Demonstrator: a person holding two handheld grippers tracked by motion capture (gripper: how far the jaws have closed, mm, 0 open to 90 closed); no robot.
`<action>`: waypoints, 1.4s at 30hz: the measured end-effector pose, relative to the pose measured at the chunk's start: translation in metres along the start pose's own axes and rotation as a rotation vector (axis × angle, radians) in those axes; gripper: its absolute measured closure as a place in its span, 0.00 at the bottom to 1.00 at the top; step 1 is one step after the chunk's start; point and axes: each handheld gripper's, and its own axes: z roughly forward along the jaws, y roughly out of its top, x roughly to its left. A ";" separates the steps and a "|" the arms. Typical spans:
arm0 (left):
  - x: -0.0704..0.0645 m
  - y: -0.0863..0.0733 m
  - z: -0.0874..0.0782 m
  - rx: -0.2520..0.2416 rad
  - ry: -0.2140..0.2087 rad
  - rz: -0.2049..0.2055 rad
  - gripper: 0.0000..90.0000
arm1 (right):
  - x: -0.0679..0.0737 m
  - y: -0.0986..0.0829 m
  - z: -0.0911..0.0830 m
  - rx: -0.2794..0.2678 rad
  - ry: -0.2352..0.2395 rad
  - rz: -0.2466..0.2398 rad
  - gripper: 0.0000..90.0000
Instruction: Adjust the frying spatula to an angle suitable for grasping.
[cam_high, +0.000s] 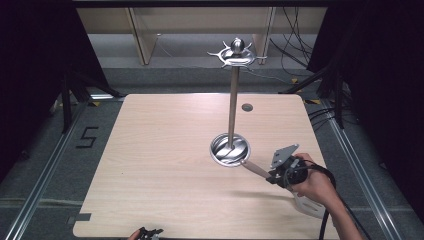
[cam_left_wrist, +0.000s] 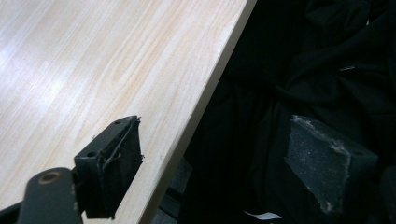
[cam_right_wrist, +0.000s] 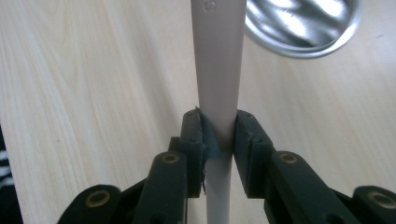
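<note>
Pale wooden table (cam_high: 165, 165); right claw (cam_right_wrist: 219, 135) pinches utensil handle (cam_right_wrist: 218, 70); left claw (cam_left_wrist: 219, 158) spread.

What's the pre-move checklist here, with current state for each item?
1. Right hand-held gripper grip: jaws closed on the pale handle from both sides. Ok.
2. Handle centred in the jaws: it runs straight up between them in the right gripper view. Ok.
3. Far end of the handle: it reaches the rim of the metal stand's base; whether it touches cannot be told.
4. Stand upright: pole vertical, hook ring on top. Ok.
5. Left hand-held gripper out of the way: jaws wide apart, holding nothing, at the near edge of the table. Ok.
6. What is on the handle's other end: hidden behind the hand. Cannot tell.
</note>
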 end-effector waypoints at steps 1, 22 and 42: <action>0.000 0.000 0.000 0.000 0.000 0.000 0.19 | 0.000 -0.001 -0.004 -0.026 -0.031 0.017 0.84; -0.003 0.000 0.001 -0.021 0.071 -0.004 0.20 | -0.012 -0.005 -0.056 -0.477 -0.091 0.182 0.84; -0.002 0.000 0.000 -0.027 0.029 -0.006 0.19 | -0.016 0.051 -0.069 -0.640 -0.042 0.165 0.84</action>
